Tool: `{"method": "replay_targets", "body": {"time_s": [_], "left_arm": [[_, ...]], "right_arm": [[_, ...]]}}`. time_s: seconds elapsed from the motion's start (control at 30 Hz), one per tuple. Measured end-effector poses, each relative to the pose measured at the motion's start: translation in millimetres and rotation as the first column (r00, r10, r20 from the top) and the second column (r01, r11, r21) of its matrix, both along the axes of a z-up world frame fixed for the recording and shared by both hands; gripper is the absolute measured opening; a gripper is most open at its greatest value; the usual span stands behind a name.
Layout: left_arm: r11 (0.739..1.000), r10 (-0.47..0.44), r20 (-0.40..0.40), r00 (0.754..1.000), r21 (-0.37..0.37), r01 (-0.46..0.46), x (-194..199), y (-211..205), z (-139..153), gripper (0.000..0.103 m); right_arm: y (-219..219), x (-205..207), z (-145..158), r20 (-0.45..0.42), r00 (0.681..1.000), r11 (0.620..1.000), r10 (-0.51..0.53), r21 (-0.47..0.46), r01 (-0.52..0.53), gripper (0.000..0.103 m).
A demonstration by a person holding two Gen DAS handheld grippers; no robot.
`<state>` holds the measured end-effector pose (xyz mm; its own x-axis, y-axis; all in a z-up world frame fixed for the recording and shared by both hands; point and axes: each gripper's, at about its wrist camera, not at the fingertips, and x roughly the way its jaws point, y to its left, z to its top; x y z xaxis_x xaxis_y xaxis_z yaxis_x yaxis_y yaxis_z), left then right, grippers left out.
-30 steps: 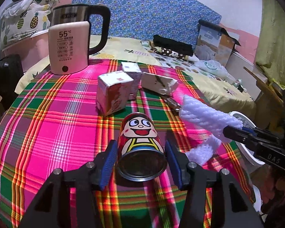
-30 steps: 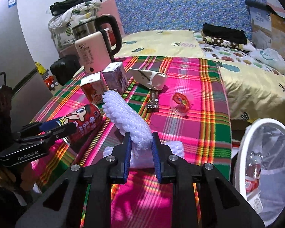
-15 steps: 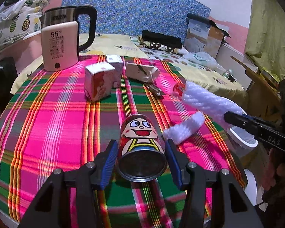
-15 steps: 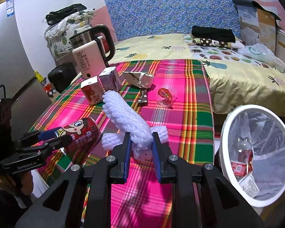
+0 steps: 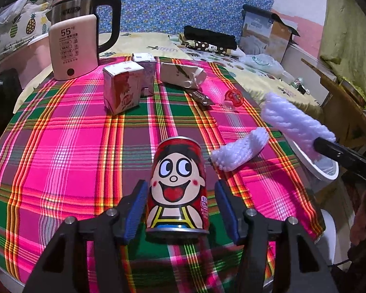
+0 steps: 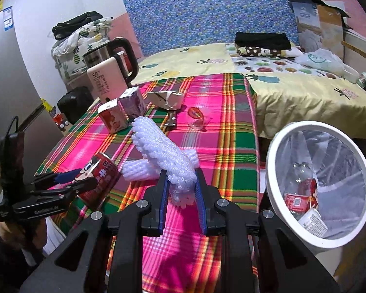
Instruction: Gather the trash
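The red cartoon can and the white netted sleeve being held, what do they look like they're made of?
The red cartoon can looks like thin metal with a glossy printed coat: a shiny silver rim shows at its end. The white netted sleeve looks like soft foam mesh, matte and bumpy, and seems pinched narrower where the right tool squeezes it. Neither is certain from looks alone.

The left gripper (image 5: 179, 210) points downward over the table, its blue-padded jaws set wide and clamped on either side of a red cartoon can (image 5: 177, 185) — lifted, tilted forward. The right gripper (image 6: 182, 204) also angles down, jaws drawn narrow and pinching a white foam net sleeve (image 6: 163, 156) — its free end sticking up ahead.
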<state>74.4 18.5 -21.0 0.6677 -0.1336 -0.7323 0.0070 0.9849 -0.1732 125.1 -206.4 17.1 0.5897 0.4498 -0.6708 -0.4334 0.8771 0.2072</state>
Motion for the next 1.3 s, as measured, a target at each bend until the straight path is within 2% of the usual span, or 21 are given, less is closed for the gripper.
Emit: {"method": "replay_targets", "body": {"time_s": [0.27,0.63,0.93,1.3], "left_arm": [[1.0,-0.009,0.021,1.0,0.008,0.009,-3,-4,5,0.053],[0.999,-0.051,0.092,0.994,0.013,0.05,5,-21,32,0.053],[0.986,-0.163,0.128,0.978,0.003,0.164,28,-68,49,0.053],[0.949,-0.311,0.14,0.94,-0.002,0.314,56,-141,52,0.053]], "right_arm": [[-11,-2,0,0.003,1.0,1.0,-0.028,0.015,0.028,0.021],[-30,-2,0,0.01,0.997,0.997,-0.08,0.026,0.079,0.021],[-60,-5,-2,0.002,0.985,0.985,-0.171,0.021,0.171,0.021],[-107,-6,-7,-0.006,0.95,0.95,-0.313,-0.009,0.313,0.021]]}}
